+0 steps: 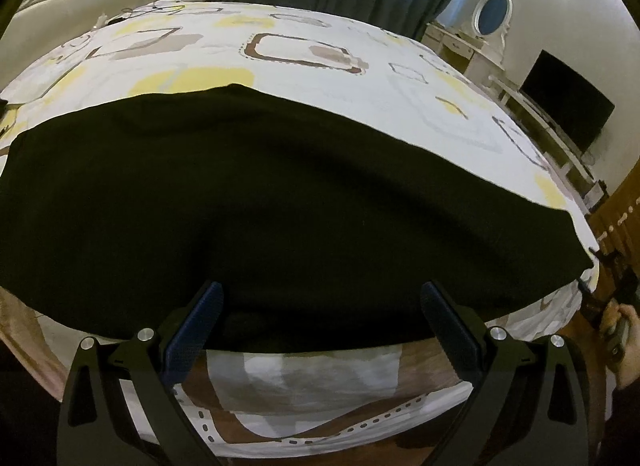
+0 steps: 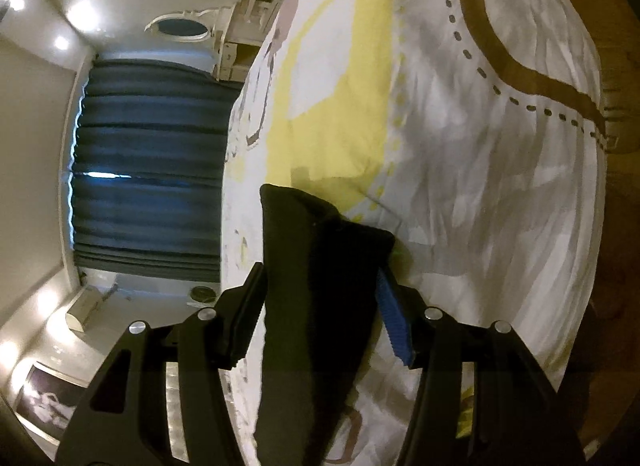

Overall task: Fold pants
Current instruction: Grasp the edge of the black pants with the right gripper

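The black pants lie spread across the near part of the bed, their near edge running along the bed's edge; in the right wrist view one end of the dark cloth is bunched between the right tongs. They look soft, limp and light, a matte fabric that should drape and crease wherever it is lifted, so a pinch at a corner or hem is likely to hold better than one in the middle. The left tongs stand spread at the near edge, gripping nothing. The right tongs are half spread around the cloth; whether the pads press it I cannot tell. The patterned bedcover is wrinkled.
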Demonstrator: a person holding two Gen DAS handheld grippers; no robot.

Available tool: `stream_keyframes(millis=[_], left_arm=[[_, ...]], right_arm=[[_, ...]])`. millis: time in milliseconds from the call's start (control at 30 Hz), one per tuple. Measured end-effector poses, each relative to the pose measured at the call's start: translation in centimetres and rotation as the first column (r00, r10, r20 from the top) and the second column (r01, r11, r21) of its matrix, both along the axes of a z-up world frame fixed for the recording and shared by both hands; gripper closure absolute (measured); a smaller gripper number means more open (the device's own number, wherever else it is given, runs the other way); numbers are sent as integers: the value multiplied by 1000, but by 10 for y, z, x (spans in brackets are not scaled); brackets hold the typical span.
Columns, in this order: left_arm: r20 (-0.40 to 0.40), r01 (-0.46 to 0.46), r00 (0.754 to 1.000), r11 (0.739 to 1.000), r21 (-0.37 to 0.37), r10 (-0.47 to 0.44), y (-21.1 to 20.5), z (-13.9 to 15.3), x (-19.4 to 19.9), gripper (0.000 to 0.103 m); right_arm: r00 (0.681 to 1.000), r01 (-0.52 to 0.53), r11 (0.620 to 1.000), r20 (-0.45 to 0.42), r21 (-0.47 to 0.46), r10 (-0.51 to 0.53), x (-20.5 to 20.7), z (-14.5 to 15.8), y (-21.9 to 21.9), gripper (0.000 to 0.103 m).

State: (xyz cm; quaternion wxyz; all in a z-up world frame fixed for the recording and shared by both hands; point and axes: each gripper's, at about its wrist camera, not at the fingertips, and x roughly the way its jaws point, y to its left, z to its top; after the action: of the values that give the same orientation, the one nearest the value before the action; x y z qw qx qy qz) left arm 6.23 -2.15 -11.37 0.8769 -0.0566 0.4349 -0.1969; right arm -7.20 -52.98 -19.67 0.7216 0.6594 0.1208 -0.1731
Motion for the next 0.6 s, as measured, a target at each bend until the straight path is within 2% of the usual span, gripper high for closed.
stream_keyframes(millis=[133,300,600], left_arm=[[8,-27,1000,999,-18,28,11,6,2,4],[30,-69,997,998,-8,69,29,12,7,4],[30,-202,979,979,-26,203,83,16,21,4]], right_arm=[[999,12,1000,-32,-3,-12,-6,-11,-1,79],[1000,13,1000,3,-16,-13,-4,-4,-1,85],[996,-48,987,72,-151,59,12,55,13,90]])
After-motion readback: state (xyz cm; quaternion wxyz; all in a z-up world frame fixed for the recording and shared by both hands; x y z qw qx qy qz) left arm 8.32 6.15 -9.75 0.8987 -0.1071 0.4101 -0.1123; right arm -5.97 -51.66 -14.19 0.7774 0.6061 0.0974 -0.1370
